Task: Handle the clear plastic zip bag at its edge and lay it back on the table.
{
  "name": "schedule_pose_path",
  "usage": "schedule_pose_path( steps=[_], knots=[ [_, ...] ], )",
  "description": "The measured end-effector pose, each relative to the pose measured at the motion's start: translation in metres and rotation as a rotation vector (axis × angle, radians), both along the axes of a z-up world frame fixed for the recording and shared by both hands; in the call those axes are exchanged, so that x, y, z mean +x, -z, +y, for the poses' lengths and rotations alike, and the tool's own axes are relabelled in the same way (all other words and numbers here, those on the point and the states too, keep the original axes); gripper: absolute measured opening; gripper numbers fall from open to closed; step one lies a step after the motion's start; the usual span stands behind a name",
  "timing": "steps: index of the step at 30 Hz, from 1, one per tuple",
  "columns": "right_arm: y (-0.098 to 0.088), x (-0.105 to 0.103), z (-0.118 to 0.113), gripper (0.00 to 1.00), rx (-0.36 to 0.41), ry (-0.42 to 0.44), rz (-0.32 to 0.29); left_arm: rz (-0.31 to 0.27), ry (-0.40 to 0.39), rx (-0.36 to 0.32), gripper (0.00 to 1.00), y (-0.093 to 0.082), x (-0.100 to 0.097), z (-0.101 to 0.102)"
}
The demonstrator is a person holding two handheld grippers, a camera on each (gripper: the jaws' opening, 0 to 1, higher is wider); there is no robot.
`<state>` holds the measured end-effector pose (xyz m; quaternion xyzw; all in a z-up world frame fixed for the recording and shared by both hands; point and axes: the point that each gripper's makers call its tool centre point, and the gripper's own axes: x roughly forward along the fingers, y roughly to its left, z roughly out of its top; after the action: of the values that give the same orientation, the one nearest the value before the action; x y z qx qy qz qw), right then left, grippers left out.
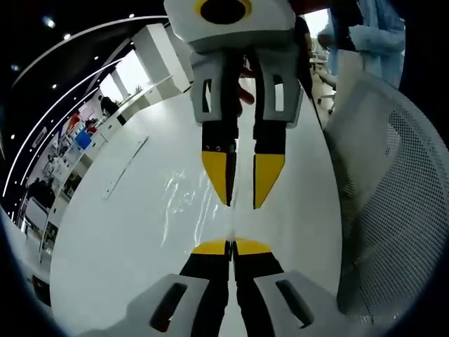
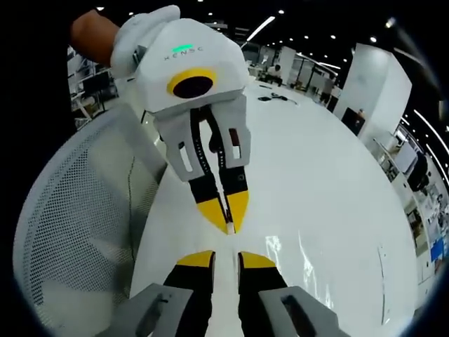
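Yellow-tipped jaws of the left hand-held gripper point(image 1: 231, 247) rise closest to the lens, pressed together on the near edge of the clear plastic zip bag point(image 1: 188, 199). That bag lies flat and wrinkled on the white table point(image 1: 119, 239), close to the table's edge that runs beside a white mesh chair point(image 1: 396, 203), and shows mostly as glints. Facing it, the right hand-held gripper point(image 1: 240, 181) points down at the same bag edge with a narrow gap between its tips, nothing seen clamped. From the right gripper view, the right hand-held gripper's point(image 2: 226, 259) jaws stand slightly parted just short of the left hand-held gripper point(image 2: 229, 213), whose tips meet on the bag's point(image 2: 309, 263) edge. A gloved hand point(image 2: 144, 35) holds the left tool.
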<state>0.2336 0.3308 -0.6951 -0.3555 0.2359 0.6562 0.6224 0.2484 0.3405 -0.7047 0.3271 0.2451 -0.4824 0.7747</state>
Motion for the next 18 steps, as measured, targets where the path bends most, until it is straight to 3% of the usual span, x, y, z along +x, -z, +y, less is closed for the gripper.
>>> schedule_pose_path(
  steps=[18],
  knots=[
    [0.001,-0.002,0.012,0.04,-0.017,-0.051,-0.048,-0.014,0.027,0.01,0.0,-0.004,-0.004,-0.007]
  ],
)
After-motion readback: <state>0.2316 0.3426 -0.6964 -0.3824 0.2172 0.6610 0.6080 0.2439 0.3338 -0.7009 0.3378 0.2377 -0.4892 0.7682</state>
